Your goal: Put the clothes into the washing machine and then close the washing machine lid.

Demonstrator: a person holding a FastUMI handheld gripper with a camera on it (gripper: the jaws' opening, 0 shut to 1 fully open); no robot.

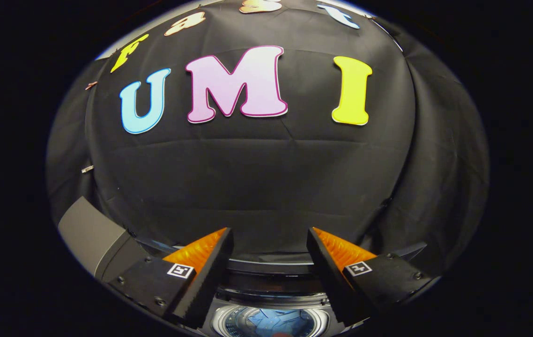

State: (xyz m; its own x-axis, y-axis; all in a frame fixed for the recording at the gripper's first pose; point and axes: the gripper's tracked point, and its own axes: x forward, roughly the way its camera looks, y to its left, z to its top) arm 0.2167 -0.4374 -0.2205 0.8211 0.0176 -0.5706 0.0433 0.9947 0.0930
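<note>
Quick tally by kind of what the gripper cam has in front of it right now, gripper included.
Gripper, fingers open, nothing between them: 1
Washing machine, its drum opening just below and between the fingers: 1
Grey panel beside the left finger, possibly the raised lid: 1
Clothes that I can make out: 0
Total: 3

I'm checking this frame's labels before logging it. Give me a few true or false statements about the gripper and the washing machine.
1. The gripper is open. True.
2. A garment is clamped between the fingers. False: nothing is between them.
3. The washing machine lies below the fingers, its drum showing in the gap between them. True.
4. The fingers point straight down into the drum. False: they point toward the booth wall beyond the machine.
5. A grey slab stands beside the left finger. True.
</note>
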